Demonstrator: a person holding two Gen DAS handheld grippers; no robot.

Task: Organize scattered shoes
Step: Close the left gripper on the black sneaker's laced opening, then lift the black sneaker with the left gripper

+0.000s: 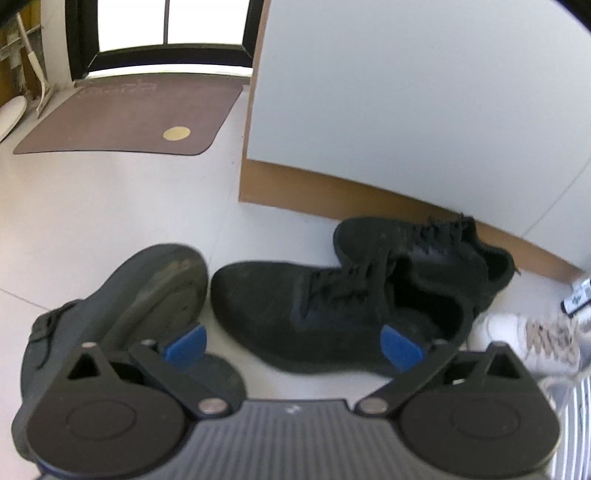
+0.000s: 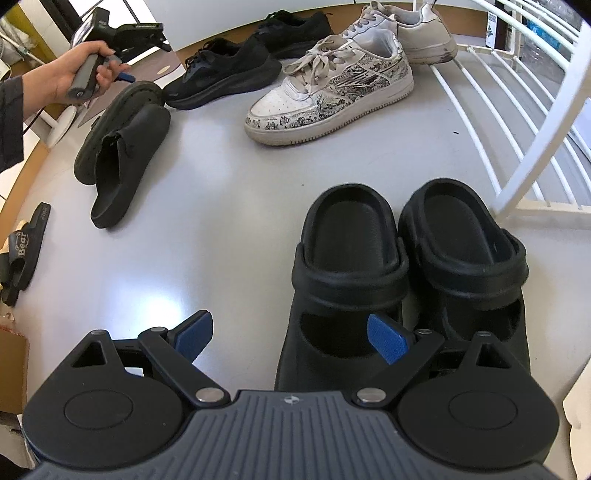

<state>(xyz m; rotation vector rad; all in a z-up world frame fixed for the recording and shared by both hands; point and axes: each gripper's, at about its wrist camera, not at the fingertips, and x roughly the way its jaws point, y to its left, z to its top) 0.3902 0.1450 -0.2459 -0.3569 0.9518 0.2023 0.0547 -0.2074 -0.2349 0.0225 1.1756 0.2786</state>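
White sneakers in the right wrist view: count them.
2. The printed white sneaker lies at top centre; the plain white sneaker sits right behind it. More may be hidden outside the frame.

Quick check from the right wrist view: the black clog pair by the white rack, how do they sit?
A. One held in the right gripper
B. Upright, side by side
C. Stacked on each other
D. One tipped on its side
B: both clogs stand sole-down, side by side, next to the rack; the right gripper is open and empty.
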